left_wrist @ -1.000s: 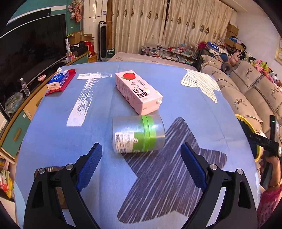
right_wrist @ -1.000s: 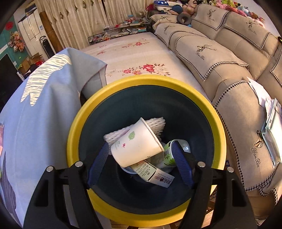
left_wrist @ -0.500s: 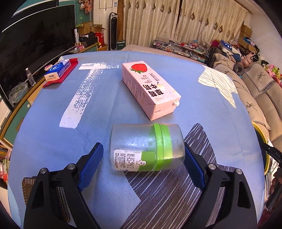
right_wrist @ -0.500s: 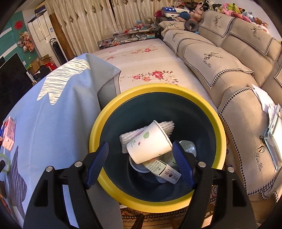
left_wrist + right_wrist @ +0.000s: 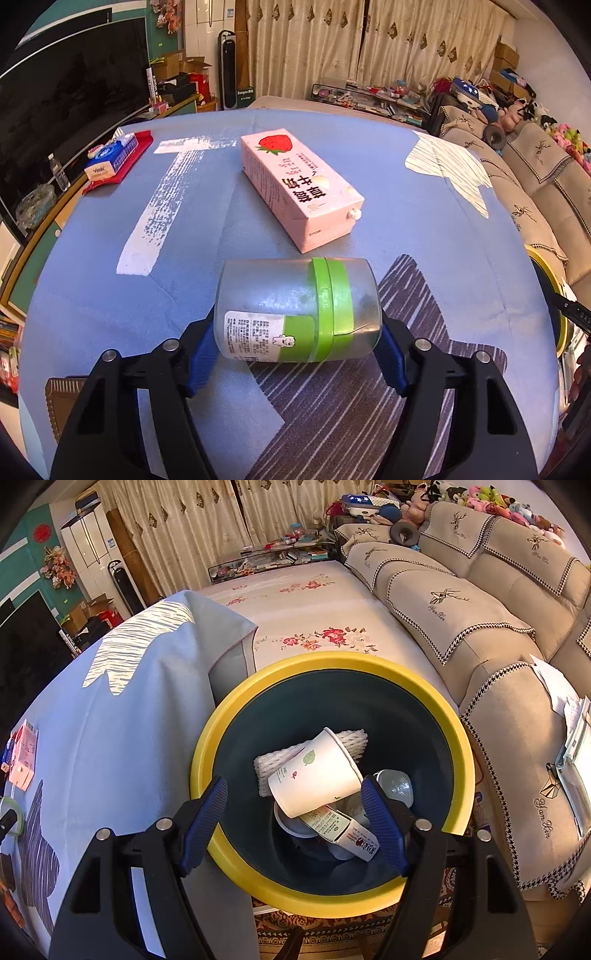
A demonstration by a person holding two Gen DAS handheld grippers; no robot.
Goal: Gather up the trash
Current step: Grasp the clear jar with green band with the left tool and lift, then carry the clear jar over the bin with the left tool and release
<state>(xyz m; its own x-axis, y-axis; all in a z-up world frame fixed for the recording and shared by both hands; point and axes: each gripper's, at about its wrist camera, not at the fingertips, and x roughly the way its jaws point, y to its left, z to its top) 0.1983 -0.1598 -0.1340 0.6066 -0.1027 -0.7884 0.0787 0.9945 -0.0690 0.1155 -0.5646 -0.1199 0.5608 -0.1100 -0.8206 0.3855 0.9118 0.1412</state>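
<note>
Left gripper (image 5: 297,345): the blue ribbed fingers (image 5: 201,354) have just been closing and now sit against both ends of a cylindrical jar (image 5: 297,310), clamped on it. The jar lies on its side on the counter (image 5: 110,295), which is covered by a blue cloth printed with white and dark striped patches. The jar body is frosted translucent plastic with a green band around it and a white and green printed label facing the camera.

Just beyond the jar lies a pink rectangular carton (image 5: 299,190), flat on the cloth, with a strawberry picture and a small white cap at its near end. The jar and carton are near each other but apart.

Right gripper (image 5: 297,805): the fingers (image 5: 207,812) stand apart with nothing between them, above a round bin (image 5: 458,760) with a yellow rim and dark interior wall. The bin sits beside the cloth-covered counter edge. Inside it lie a white paper cup (image 5: 314,771) on its side, a white foam net sleeve (image 5: 273,760), a small printed box (image 5: 343,830) and a clear plastic piece (image 5: 395,786).
</note>
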